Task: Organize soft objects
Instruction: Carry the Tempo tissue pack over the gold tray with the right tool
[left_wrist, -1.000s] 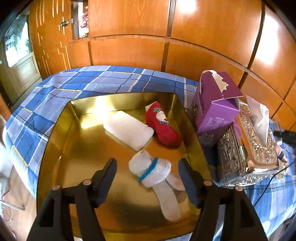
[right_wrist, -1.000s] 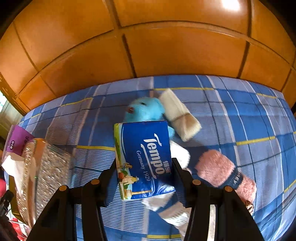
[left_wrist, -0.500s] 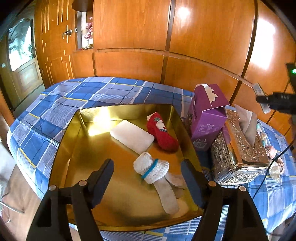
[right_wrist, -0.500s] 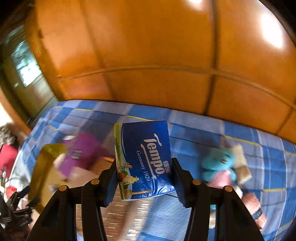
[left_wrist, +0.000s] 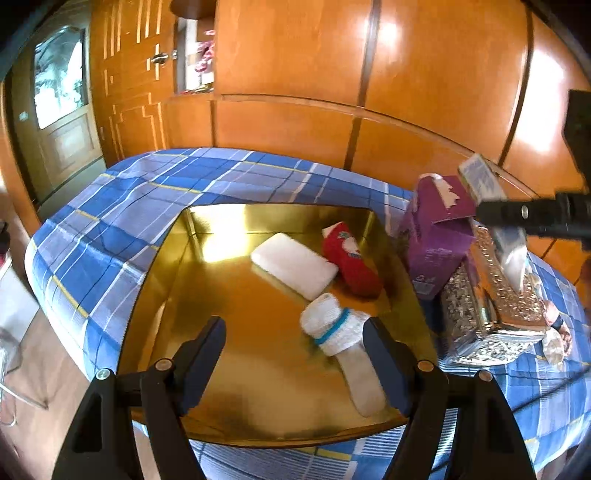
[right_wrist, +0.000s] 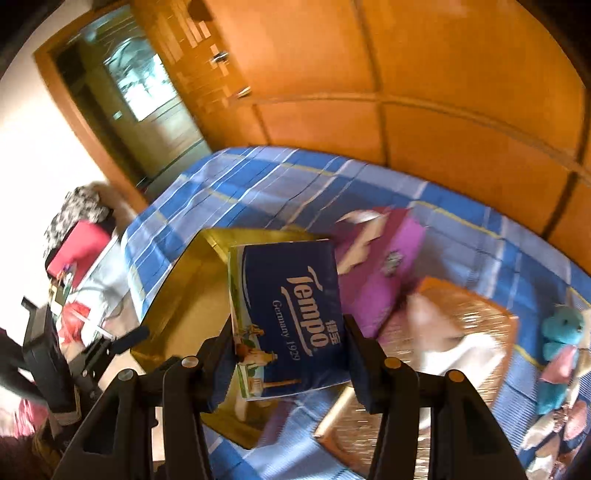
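Note:
My right gripper (right_wrist: 290, 360) is shut on a blue Tempo tissue pack (right_wrist: 286, 314) and holds it in the air above the purple box (right_wrist: 384, 273) and the near corner of the gold tray (right_wrist: 177, 295). In the left wrist view the pack (left_wrist: 480, 181) shows blurred at the right. My left gripper (left_wrist: 295, 354) is open and empty above the front of the gold tray (left_wrist: 155, 295). In the tray lie a white pad (left_wrist: 293, 266), a red sock (left_wrist: 351, 260) and a rolled white sock with a blue band (left_wrist: 340, 332).
A purple tissue box (left_wrist: 436, 236) and a silver ornate tissue box (left_wrist: 487, 302) stand right of the tray. A blue teddy (right_wrist: 561, 328) and several soft items lie at the far right of the blue checked cloth (left_wrist: 110, 221). Wooden panelling (left_wrist: 332, 74) stands behind.
My right gripper has swung left with the tissue pack, from over the soft toys to above the purple box and tray. My left gripper has drawn back and up from the tray.

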